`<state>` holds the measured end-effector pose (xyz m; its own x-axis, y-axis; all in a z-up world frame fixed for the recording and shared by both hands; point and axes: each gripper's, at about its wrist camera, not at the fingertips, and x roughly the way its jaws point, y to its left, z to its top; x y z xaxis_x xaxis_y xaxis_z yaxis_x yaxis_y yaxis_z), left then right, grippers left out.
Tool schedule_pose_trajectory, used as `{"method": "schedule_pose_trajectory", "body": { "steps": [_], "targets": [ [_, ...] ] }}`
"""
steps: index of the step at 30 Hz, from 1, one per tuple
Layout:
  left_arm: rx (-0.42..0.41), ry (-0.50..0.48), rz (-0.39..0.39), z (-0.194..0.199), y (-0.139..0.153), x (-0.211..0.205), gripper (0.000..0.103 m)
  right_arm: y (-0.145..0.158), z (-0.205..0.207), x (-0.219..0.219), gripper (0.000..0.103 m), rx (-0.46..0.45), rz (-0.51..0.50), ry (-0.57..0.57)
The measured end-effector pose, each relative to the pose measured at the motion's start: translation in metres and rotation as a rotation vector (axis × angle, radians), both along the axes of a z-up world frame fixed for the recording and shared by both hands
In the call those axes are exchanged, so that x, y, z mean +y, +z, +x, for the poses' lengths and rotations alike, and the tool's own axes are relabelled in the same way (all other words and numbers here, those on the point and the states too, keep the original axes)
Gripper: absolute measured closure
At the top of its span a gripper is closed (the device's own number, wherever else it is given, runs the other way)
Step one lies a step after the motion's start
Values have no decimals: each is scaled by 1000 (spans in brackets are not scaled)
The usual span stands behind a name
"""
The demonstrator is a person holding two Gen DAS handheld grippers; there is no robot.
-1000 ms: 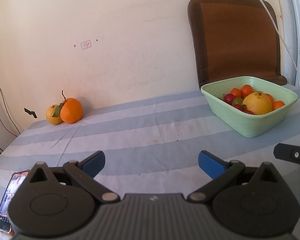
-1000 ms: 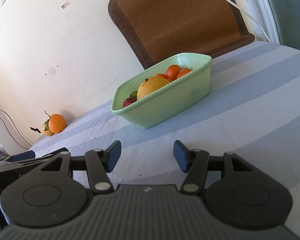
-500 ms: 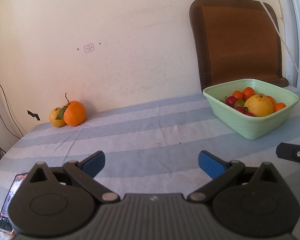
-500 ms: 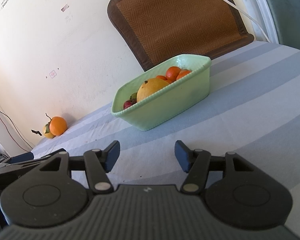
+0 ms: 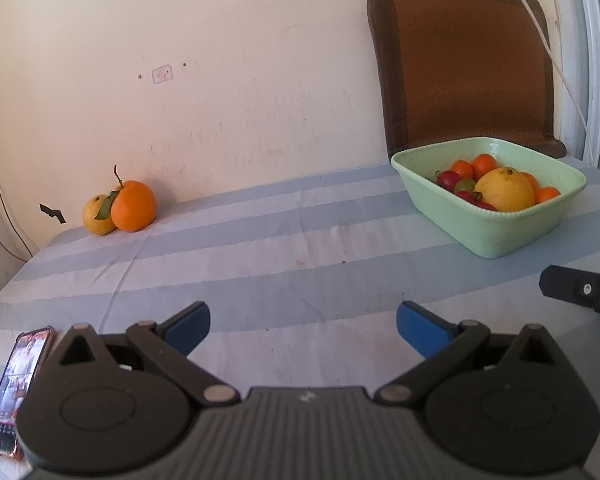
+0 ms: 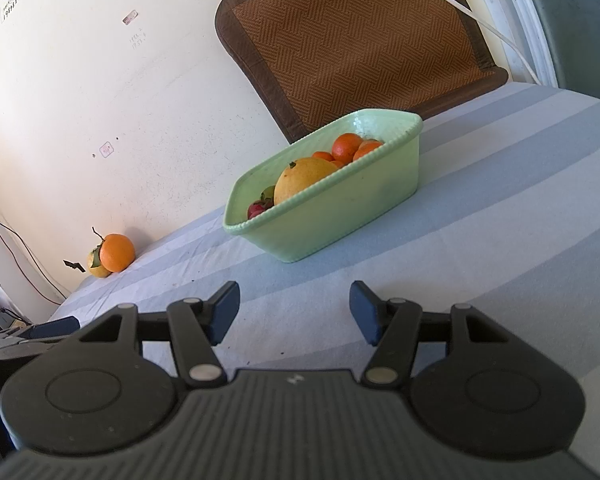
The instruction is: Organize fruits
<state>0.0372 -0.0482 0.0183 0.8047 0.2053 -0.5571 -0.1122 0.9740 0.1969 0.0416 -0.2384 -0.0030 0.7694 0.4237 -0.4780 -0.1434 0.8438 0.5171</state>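
A pale green bowl (image 5: 500, 236) sits at the right of the striped table and holds a large yellow fruit (image 5: 505, 190), small oranges and red fruits. It also shows in the right wrist view (image 6: 340, 216). An orange (image 5: 133, 206) and a smaller yellow fruit (image 5: 96, 216) lie by the wall at the far left; the orange also shows in the right wrist view (image 6: 117, 253). My left gripper (image 5: 303, 330) is open and empty, low over the near table. My right gripper (image 6: 294, 312) is open and empty, short of the bowl.
A phone (image 5: 18, 384) with a lit screen lies at the near left table edge. A brown woven chair back (image 5: 464, 64) stands behind the bowl against the wall. A white cable (image 5: 548, 40) hangs across it. The striped cloth (image 5: 280, 248) covers the table.
The left gripper's view has tilted and shifted a little, so the fruit and bowl sit lower in it. The right gripper has crept slightly. Both stay open.
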Motion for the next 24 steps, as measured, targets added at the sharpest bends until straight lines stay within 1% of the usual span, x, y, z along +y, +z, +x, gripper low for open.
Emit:
{"method": "schedule_pose_trajectory", "body": {
  "steps": [5, 24],
  "targets": [
    [-16, 12, 28, -2, 1, -1, 0, 0, 0, 0, 40, 0, 0, 0],
    [18, 17, 31, 0, -1, 1, 0, 0, 0, 0, 40, 0, 0, -1]
  ]
}}
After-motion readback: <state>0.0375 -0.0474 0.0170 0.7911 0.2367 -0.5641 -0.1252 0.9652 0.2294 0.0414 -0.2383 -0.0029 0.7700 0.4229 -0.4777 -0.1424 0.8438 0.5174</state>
